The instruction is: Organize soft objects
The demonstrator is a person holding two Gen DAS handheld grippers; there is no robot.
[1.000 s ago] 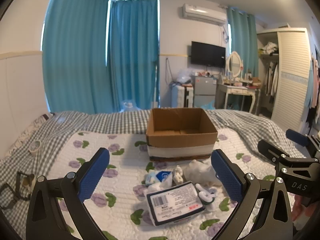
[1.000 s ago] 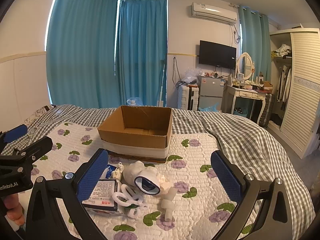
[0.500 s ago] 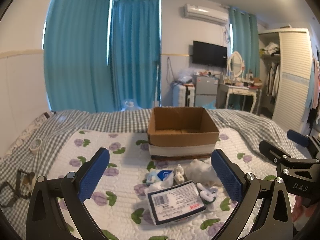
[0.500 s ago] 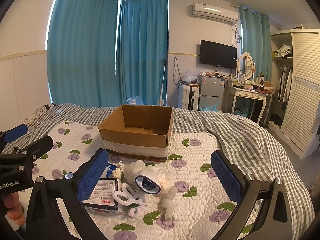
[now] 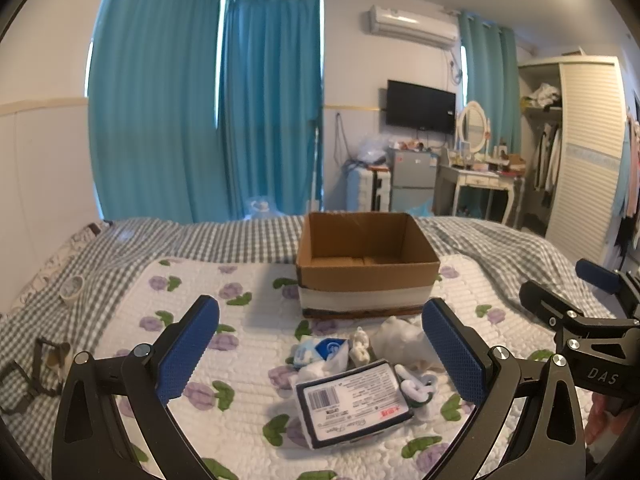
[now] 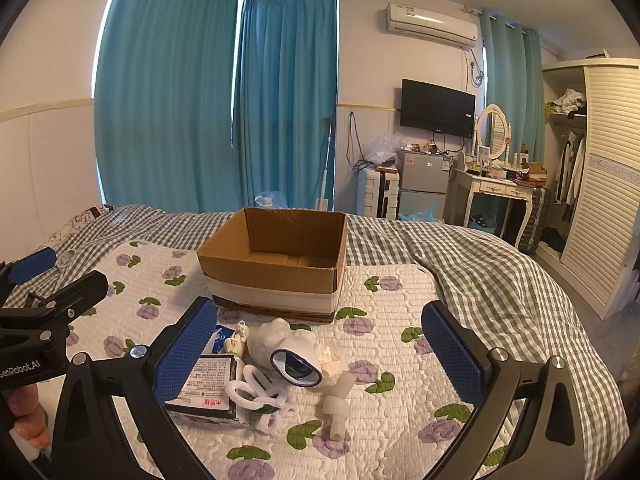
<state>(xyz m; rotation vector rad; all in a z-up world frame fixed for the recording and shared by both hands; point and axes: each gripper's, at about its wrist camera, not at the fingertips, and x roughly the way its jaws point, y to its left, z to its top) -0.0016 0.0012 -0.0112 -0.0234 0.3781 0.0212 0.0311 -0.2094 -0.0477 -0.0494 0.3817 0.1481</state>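
An empty open cardboard box (image 5: pixel 366 276) (image 6: pixel 276 264) stands on the quilted floral bed cover. In front of it lies a small heap of soft items: a dark tissue pack (image 5: pixel 354 404) (image 6: pixel 208 388), a white sock with a blue-rimmed opening (image 6: pixel 294 354), a white fluffy loop toy (image 6: pixel 260 394), a small blue-and-white packet (image 5: pixel 320 352), a white bundle (image 5: pixel 400 340). My left gripper (image 5: pixel 320 356) hangs open above the heap, holding nothing. My right gripper (image 6: pixel 320 356) is open too, just right of it and above the heap.
A grey checked blanket (image 6: pixel 480 264) covers the rest of the bed. A tape roll (image 5: pixel 72 288) and black straps (image 5: pixel 36 364) lie at the left edge. A dresser (image 6: pixel 500 200), fridge, wardrobe (image 6: pixel 604 184) and teal curtains stand beyond the bed.
Both views have risen and drawn back very slightly; the box and heap sit a touch lower in the frames. Nothing was taken hold of.
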